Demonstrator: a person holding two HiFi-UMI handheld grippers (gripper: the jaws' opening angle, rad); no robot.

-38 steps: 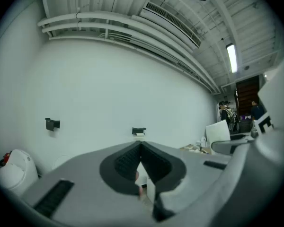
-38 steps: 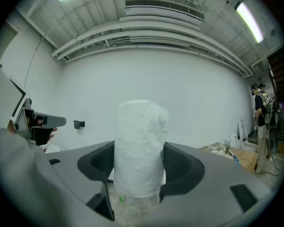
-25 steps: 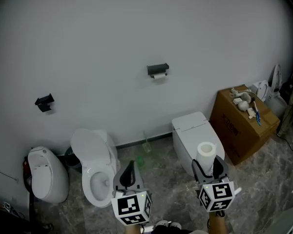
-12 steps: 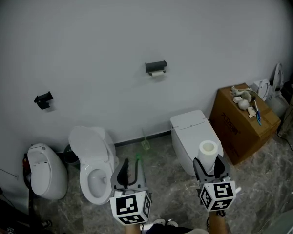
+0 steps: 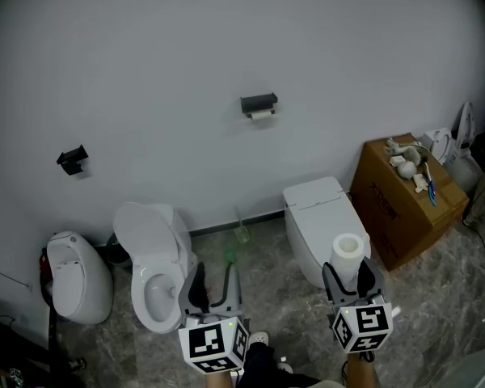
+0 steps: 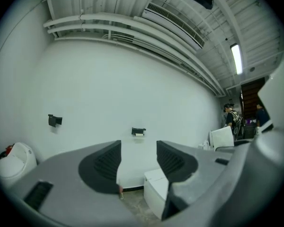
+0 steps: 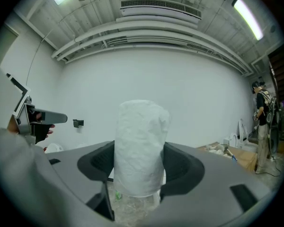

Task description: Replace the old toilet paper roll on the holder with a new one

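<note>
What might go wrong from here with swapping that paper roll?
The new roll stands tall between the fingers of the right gripper, so it might tip out. The old roll on the holder looks small; the left gripper, fingers just opening with nothing between them, may fumble it. A dropped roll could land in the open toilet.

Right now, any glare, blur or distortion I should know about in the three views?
Head view: even light, dark corners, holder small but sharp. Left gripper view: strong fisheye, ceiling pipes bow, strip lamp blown out. Right gripper view: same fisheye, roll fills the centre, slightly soft; another lamp glares top right.
</note>
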